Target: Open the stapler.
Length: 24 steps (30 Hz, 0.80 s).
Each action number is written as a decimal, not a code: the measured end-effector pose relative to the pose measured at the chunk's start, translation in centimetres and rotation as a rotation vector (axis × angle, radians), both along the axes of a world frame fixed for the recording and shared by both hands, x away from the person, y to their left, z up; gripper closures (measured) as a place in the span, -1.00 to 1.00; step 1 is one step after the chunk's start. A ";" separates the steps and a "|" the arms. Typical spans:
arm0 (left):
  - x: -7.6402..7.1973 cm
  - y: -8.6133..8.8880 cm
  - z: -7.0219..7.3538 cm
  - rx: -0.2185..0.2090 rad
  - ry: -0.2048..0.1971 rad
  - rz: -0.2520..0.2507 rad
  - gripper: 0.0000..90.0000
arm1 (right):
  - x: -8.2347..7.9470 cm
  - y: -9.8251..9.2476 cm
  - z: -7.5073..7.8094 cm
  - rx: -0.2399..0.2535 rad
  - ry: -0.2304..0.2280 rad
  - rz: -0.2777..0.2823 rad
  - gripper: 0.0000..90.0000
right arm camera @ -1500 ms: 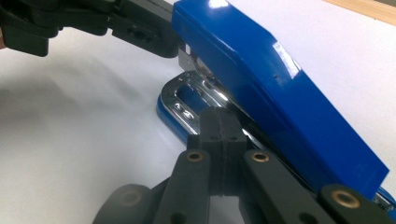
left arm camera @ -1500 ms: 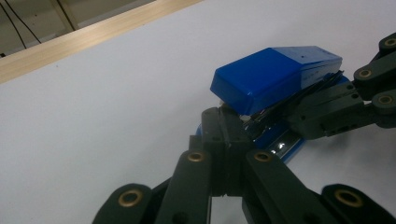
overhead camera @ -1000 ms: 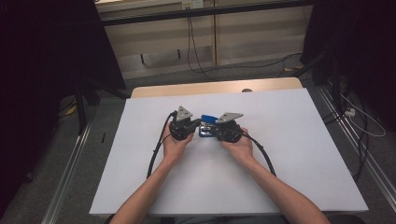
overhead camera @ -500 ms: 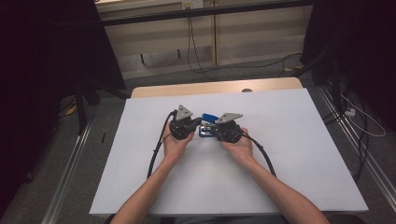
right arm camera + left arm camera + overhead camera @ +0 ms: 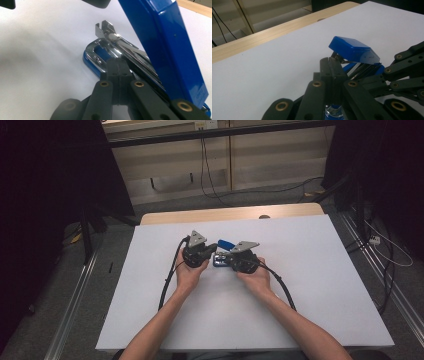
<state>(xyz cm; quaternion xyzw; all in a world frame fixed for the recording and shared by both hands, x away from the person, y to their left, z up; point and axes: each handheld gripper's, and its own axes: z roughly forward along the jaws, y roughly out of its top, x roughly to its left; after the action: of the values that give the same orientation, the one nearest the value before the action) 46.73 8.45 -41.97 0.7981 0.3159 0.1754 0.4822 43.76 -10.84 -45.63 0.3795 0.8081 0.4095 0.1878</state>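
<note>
A blue stapler (image 5: 223,253) lies near the middle of the white-covered desk (image 5: 320,285), between the two hands, with its blue top cover (image 5: 353,49) swung up and back so that the magazine is exposed. The right gripper view shows the reason for this pose: with the cover raised, the chrome staple rail (image 5: 130,53) and its spring-loaded pusher (image 5: 106,30) are open to access from above, which suggests that loading or inspecting the staple channel is the work in hand. The left hand-held gripper (image 5: 200,254) and the right hand-held gripper (image 5: 234,261) come in from opposite sides and meet at the stapler, an arrangement that lets one tool steady the body while the other works on the moving parts. In the left gripper view the two black jaws stand pressed together just below the raised cover, close to its hinge end; whether their tips touch the stapler cannot be told. In the right gripper view the jaws are likewise closed flat against each other with nothing between them, and their tips rest at the chrome base (image 5: 96,56) beside the rail. Neither tool is clamped on any part. Both cables trail back along the forearms toward the near edge of the desk, clear of the work area.
</note>
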 end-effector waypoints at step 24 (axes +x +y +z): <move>0.0 -0.1 0.2 -0.001 -0.011 -0.010 1.00 | 0.0 1.7 1.3 0.054 -0.089 -0.044 1.00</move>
<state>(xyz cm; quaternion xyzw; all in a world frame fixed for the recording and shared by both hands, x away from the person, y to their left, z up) 46.76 8.36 -41.79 0.7984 0.3093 0.1770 0.4853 43.77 -9.13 -44.34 0.3835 0.7791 0.4434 0.2220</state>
